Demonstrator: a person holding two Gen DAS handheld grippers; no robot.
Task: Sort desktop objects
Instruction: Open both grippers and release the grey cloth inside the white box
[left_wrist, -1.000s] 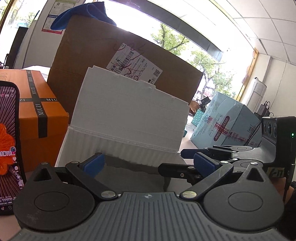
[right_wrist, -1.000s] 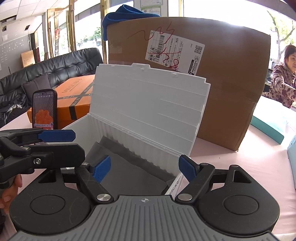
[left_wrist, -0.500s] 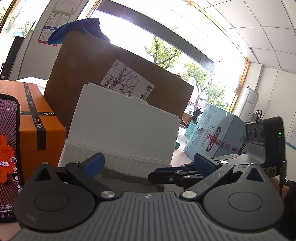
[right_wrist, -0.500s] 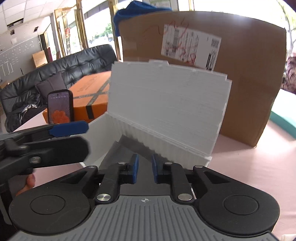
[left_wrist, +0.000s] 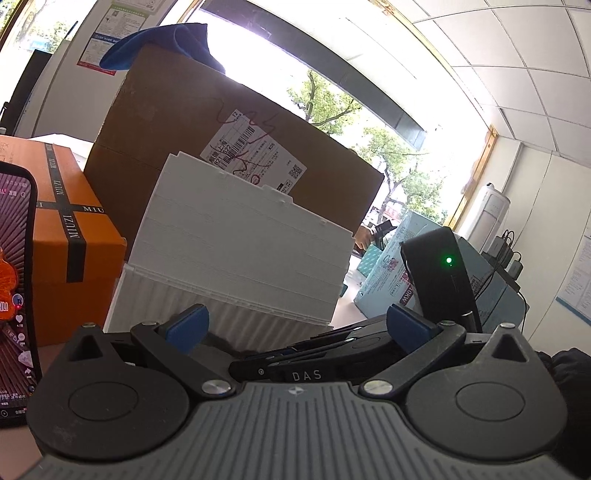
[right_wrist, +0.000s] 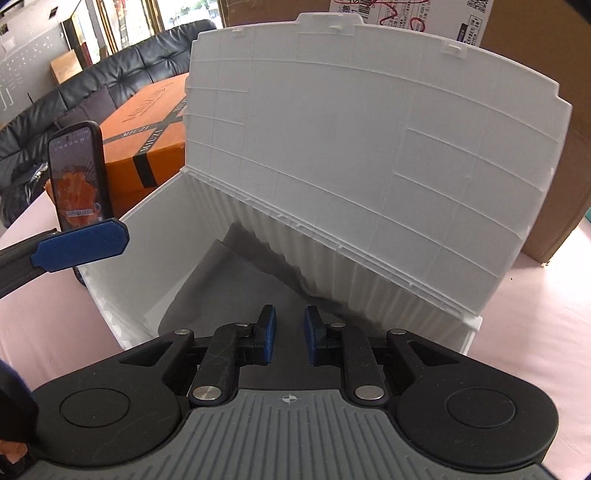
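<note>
A white ribbed storage box (right_wrist: 369, 295) stands on the pink table with its lid (right_wrist: 369, 147) propped up behind it. A grey sheet (right_wrist: 221, 295) lies on its floor. My right gripper (right_wrist: 290, 332) hovers over the box's near rim and points down into it. Its blue pads stand a narrow gap apart, with nothing between them. My left gripper (left_wrist: 295, 326) is open and empty, low in front of the box (left_wrist: 240, 251). One of its blue fingers (right_wrist: 79, 249) reaches in beside the box's left wall. The right gripper's black body (left_wrist: 439, 280) shows at the right.
A phone (right_wrist: 79, 173) with a lit screen stands upright left of the box, and an orange gift box (right_wrist: 147, 140) sits behind it. A large cardboard carton (left_wrist: 184, 129) topped by a blue cloth (left_wrist: 162, 40) backs the lid. A pale blue carton (left_wrist: 491, 280) lies to the right.
My right gripper went from wide open to nearly closed, then moved forward and tipped down over the box. The left gripper sank lower and tilted upward, still open.
</note>
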